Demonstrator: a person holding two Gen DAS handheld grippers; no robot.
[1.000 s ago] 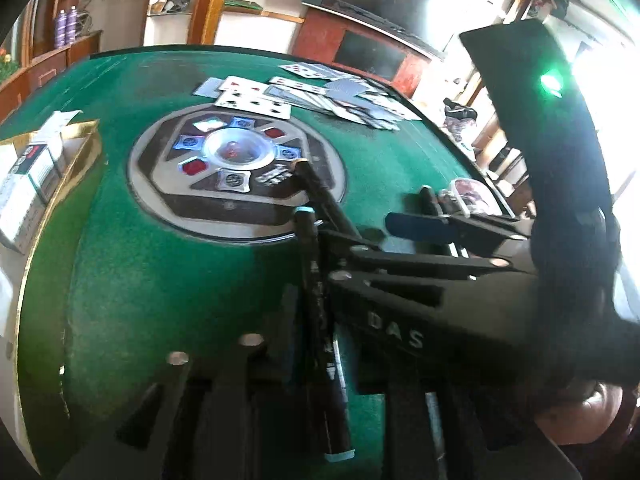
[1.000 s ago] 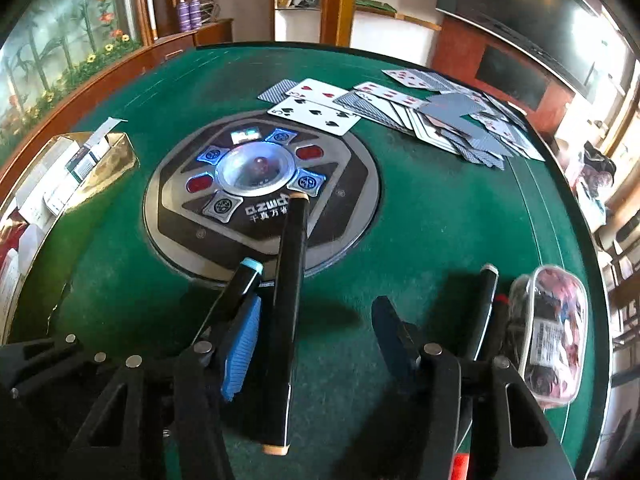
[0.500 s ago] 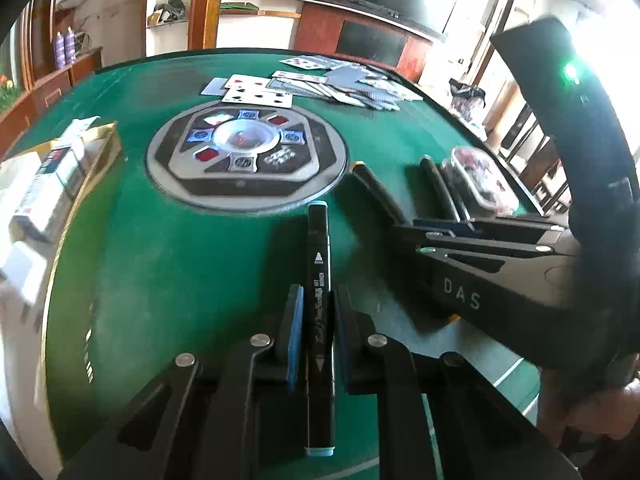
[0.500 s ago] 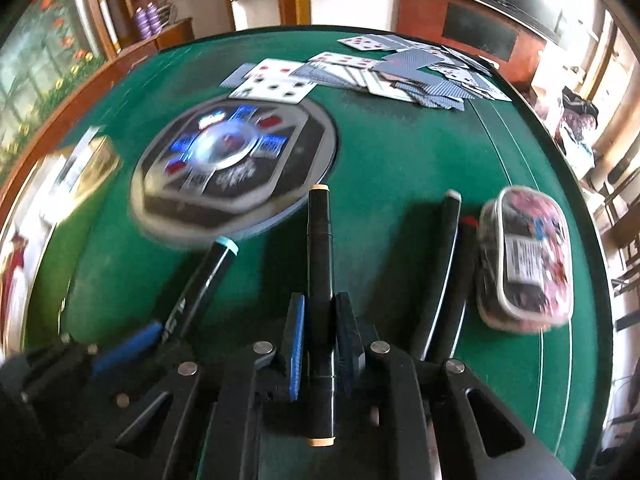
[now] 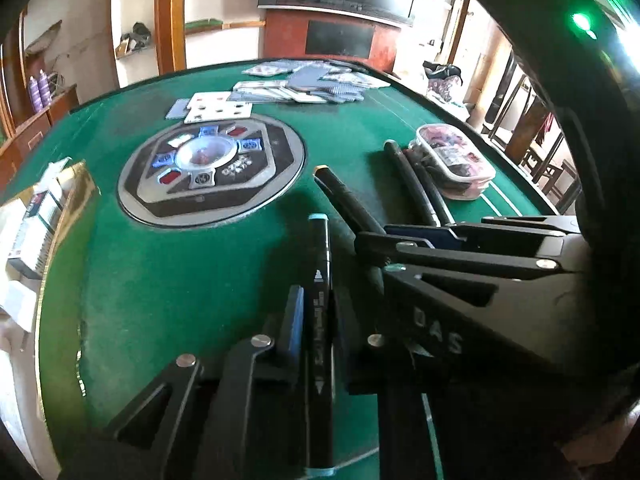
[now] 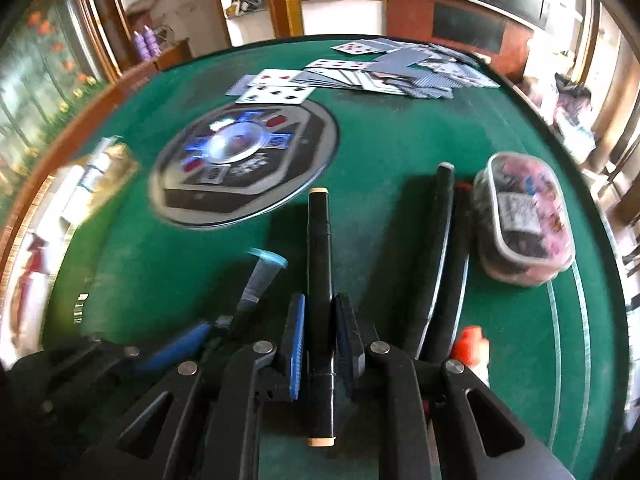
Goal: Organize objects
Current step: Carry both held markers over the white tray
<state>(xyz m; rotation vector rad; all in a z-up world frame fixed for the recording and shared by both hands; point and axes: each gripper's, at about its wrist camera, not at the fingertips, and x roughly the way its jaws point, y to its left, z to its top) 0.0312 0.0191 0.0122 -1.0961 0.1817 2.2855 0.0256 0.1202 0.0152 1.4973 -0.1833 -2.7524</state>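
My left gripper (image 5: 318,300) is shut on a black marker with pale blue caps (image 5: 320,256), which points away over the green felt table (image 5: 180,280). My right gripper (image 6: 320,304) is shut on a black marker with tan caps (image 6: 319,240). The two grippers sit side by side. In the left wrist view the right gripper (image 5: 372,236) and its tan-capped marker (image 5: 344,196) show at right. In the right wrist view the left gripper (image 6: 228,324) and the blue-capped marker (image 6: 260,276) show blurred at lower left.
Two more dark markers (image 6: 444,240) lie beside a clear zip pouch (image 6: 524,224) on the right, with a red cap (image 6: 472,344) near them. A round console (image 6: 244,160) sits mid-table, playing cards (image 6: 380,76) spread behind it. A gold box of packs (image 5: 40,216) is at left.
The right jaws, open around the tan-capped marker a second ago, have shut on it. Both grippers have rolled and shifted sideways with their markers; the pouch now sits nearer in both views.
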